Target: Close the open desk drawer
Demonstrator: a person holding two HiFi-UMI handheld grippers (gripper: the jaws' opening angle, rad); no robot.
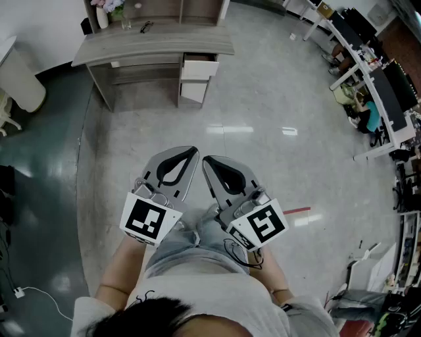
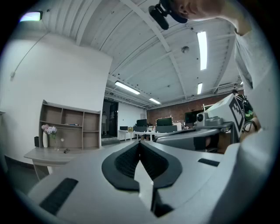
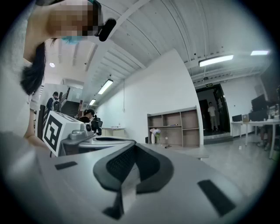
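Observation:
A grey desk [image 1: 151, 47] stands far ahead across the floor, with a shelf unit behind it. Its white top drawer [image 1: 199, 68] on the right side is pulled out; the drawer below [image 1: 195, 91] also juts out a little. Both grippers are held side by side near the person's waist, well short of the desk. My left gripper [image 1: 192, 151] is shut with nothing in it, and so is my right gripper [image 1: 206, 160]. The left gripper view shows shut jaws [image 2: 140, 142] and the desk [image 2: 46, 154] low left. In the right gripper view the jaws [image 3: 133, 147] are shut too.
A vase of flowers [image 1: 102, 13] and a small dark object [image 1: 146, 26] sit on the desk. A white chair [image 1: 20, 82] stands at left. Rows of office desks with monitors [image 1: 375, 79] line the right side. Red tape [image 1: 297, 210] marks the glossy floor.

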